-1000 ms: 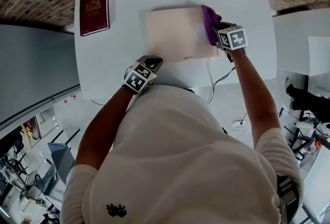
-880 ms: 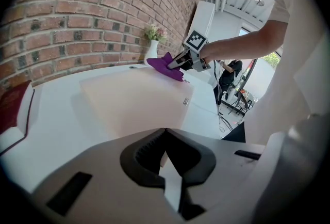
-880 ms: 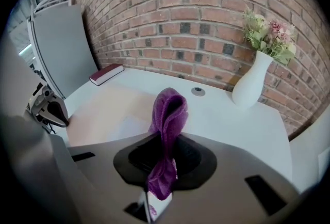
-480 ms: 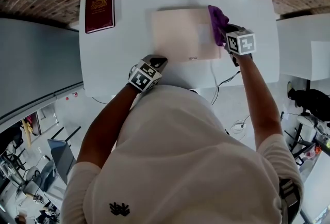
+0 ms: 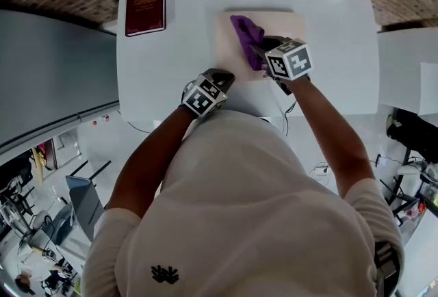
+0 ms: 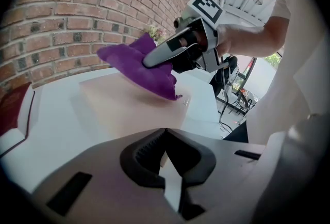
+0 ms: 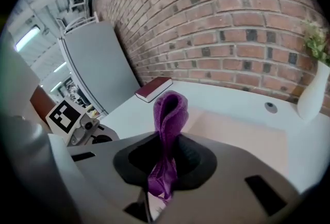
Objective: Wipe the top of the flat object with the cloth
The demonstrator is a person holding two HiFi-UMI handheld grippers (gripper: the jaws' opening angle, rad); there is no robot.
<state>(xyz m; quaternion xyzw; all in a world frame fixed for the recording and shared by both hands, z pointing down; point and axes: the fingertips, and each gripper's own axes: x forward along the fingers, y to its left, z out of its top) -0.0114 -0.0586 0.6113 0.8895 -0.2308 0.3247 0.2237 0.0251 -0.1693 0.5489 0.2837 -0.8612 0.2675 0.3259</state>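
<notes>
I'm mid-wipe: my right gripper [image 5: 263, 49] is clamped tight on the purple cloth [image 5: 246, 32], whose loose end sits on or just above the left part of the pale flat board [image 5: 229, 61], which lies toward the back of the white table [image 5: 164, 63]. My left gripper [image 5: 220, 75] has its jaws together on nothing, near the board's front left corner. Next, I judge, the cloth should be dragged across the bare stretch to the right, pressed lightly, grip firm.
</notes>
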